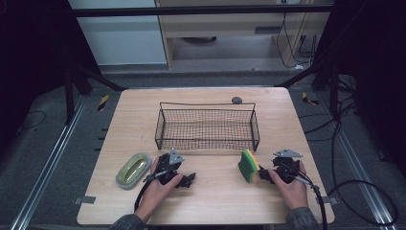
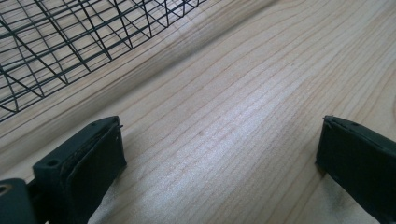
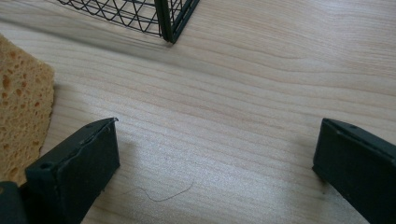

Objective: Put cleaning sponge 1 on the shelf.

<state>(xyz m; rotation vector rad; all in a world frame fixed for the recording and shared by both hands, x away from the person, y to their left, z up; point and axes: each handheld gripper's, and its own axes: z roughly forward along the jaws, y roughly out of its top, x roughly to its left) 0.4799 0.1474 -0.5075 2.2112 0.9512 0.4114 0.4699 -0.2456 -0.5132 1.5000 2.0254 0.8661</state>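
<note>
A black wire basket (image 1: 207,127) stands in the middle of the wooden table (image 1: 143,110); I see nothing inside it. A yellow sponge with a green scouring side (image 1: 249,166) stands on edge in front of its right end. My right gripper (image 1: 263,175) lies just right of the sponge, open, nothing between its jaws. In the right gripper view (image 3: 217,140) the sponge (image 3: 21,107) sits outside the left jaw and the basket corner (image 3: 168,21) is ahead. My left gripper (image 1: 188,180) rests open on the table before the basket's left part. Bare wood lies between its jaws in the left gripper view (image 2: 219,140), the basket (image 2: 70,42) up left.
An oval green and yellow dish-like item (image 1: 132,170) lies left of my left hand, near the table's left edge. A small grey round object (image 1: 236,100) sits at the table's far edge behind the basket. Cables (image 1: 335,191) trail on the floor to the right.
</note>
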